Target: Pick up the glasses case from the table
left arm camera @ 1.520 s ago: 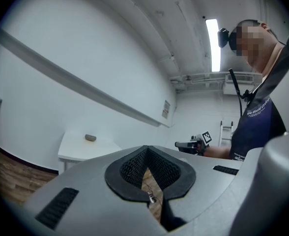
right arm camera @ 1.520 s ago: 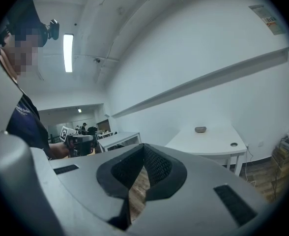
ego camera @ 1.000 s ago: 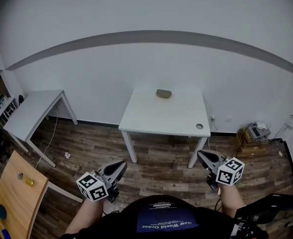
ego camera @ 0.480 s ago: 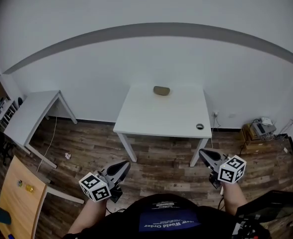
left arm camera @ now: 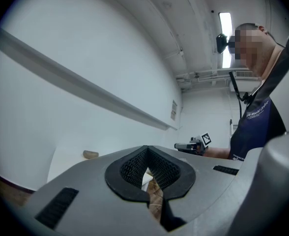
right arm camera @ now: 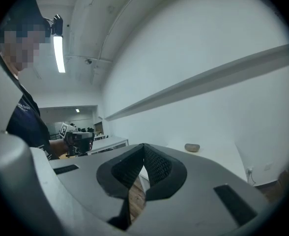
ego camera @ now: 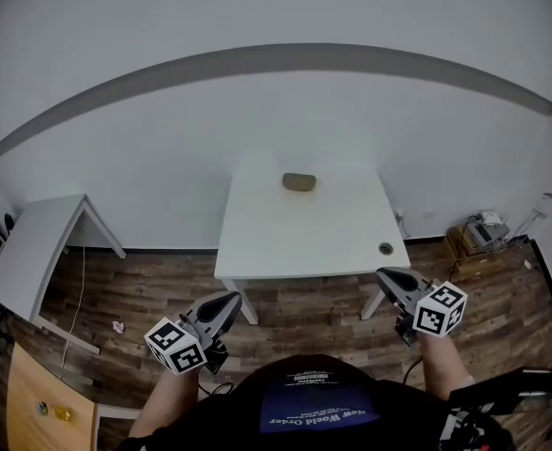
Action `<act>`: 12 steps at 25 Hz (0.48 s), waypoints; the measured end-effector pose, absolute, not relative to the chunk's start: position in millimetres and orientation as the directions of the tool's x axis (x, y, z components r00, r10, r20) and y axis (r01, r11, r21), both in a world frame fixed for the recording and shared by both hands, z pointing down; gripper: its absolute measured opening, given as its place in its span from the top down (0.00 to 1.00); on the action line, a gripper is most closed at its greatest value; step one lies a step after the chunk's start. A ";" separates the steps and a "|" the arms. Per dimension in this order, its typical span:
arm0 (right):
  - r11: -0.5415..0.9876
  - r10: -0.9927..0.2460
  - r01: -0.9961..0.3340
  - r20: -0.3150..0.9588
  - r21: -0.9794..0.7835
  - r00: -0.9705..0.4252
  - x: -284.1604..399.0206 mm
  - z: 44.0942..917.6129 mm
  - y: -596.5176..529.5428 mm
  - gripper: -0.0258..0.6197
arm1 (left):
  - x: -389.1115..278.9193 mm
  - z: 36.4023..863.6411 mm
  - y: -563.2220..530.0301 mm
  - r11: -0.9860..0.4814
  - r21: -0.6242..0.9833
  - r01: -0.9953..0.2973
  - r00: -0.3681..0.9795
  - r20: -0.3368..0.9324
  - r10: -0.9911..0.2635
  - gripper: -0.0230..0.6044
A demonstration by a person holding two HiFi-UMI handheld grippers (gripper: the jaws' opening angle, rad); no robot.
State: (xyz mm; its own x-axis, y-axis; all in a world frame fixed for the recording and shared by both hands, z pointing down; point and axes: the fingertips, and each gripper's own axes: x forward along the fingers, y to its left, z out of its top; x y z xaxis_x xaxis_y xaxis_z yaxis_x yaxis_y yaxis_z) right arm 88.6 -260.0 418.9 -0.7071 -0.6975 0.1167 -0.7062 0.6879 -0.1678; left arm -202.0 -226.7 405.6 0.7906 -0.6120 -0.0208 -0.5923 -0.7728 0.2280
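The glasses case [ego camera: 299,182], a small olive-brown oval, lies near the far edge of the white table [ego camera: 304,247], close to the wall. It also shows far off in the left gripper view [left arm camera: 90,154] and the right gripper view [right arm camera: 192,147]. My left gripper [ego camera: 230,301] is held level over the floor, short of the table's near left corner, shut and empty. My right gripper [ego camera: 385,275] hovers by the near right corner, its jaws meeting at the tips with nothing between them. Both are well apart from the case.
A round cable hole [ego camera: 386,248] sits at the table's near right corner. A second white table [ego camera: 34,252] stands to the left and a wooden desk [ego camera: 37,404] at the bottom left. Boxes [ego camera: 483,232] lie on the floor by the right wall.
Both grippers and the head have moved forward toward the white table, which now looks nearer and larger. The side table has slid off to the left. Both grippers stay shut.
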 end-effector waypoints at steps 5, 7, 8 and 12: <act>0.654 -0.721 -0.734 0.145 -0.181 -0.678 41.3 422.5 -307.8 0.96 | -248.8 409.0 -289.0 -0.802 0.233 -0.550 0.821 -0.024 -0.571 0.96; 0.648 -0.723 -0.739 0.157 -0.184 -0.673 30.1 426.2 -322.4 0.96 | -255.4 413.5 -309.9 -0.806 0.250 -0.537 0.829 -0.019 -0.559 0.96; 0.646 -0.723 -0.741 0.164 -0.185 -0.671 27.7 428.5 -328.4 0.96 | -255.6 416.0 -318.3 -0.807 0.259 -0.531 0.833 -0.016 -0.554 0.96; 0.636 -0.726 -0.747 0.179 -0.195 -0.664 38.5 437.5 -361.2 0.96 | -243.4 425.5 -351.2 -0.817 0.261 -0.515 0.845 -0.008 -0.535 0.96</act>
State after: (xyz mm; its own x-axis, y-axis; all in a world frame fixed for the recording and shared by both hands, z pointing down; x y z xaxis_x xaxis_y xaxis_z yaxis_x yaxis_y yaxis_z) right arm 38.5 -361.2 437.5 -0.6643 -0.7258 0.1788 -0.7470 0.6357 -0.1945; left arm -243.4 -351.2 425.5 0.8447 -0.5351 -0.0081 -0.5148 -0.8167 0.2608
